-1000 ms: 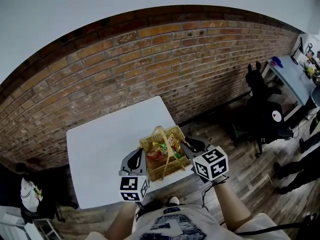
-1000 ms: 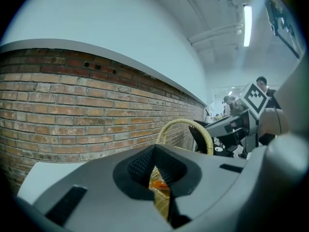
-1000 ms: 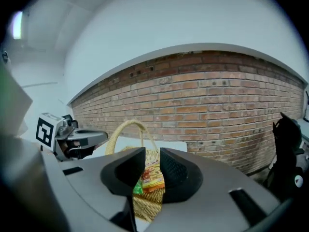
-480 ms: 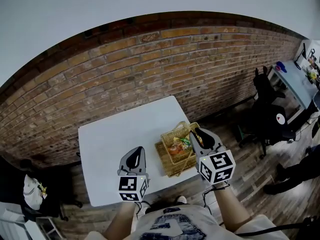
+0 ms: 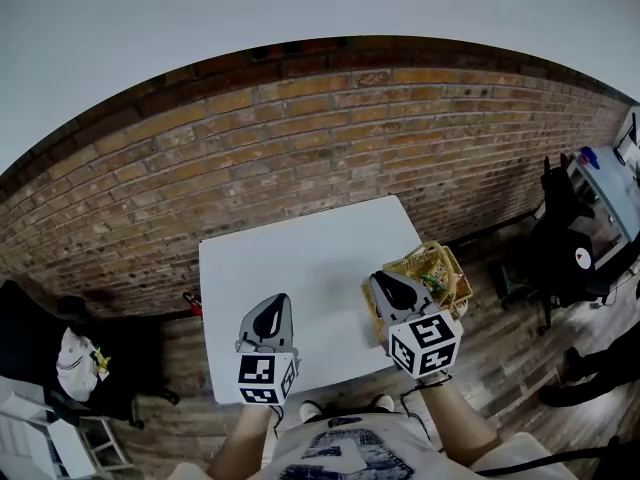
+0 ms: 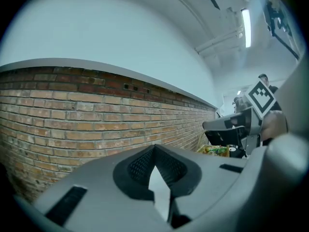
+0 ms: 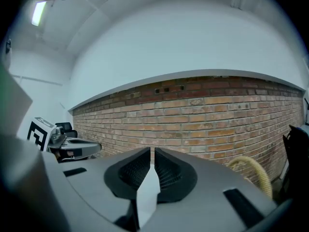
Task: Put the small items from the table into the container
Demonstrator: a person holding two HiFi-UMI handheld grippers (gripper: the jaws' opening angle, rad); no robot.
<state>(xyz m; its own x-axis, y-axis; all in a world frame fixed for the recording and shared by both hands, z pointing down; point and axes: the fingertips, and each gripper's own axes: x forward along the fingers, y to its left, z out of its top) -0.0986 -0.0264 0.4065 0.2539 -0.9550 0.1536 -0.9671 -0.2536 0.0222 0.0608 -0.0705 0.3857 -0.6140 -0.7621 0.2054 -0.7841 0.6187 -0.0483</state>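
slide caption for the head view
Left gripper shut, right gripper closing on nothing, above white table; wicker basket at its right edge.

Basket [image 5: 447,265] partly hidden, its contents [image 5: 432,281] too small to identify, desk [image 5: 612,183] cut off

Clearance: white surface [image 5: 290,268]
Bare across left and middle; wicker basket [image 5: 446,270] blocks right edge; brick wall [image 5: 300,148] bounds far side.
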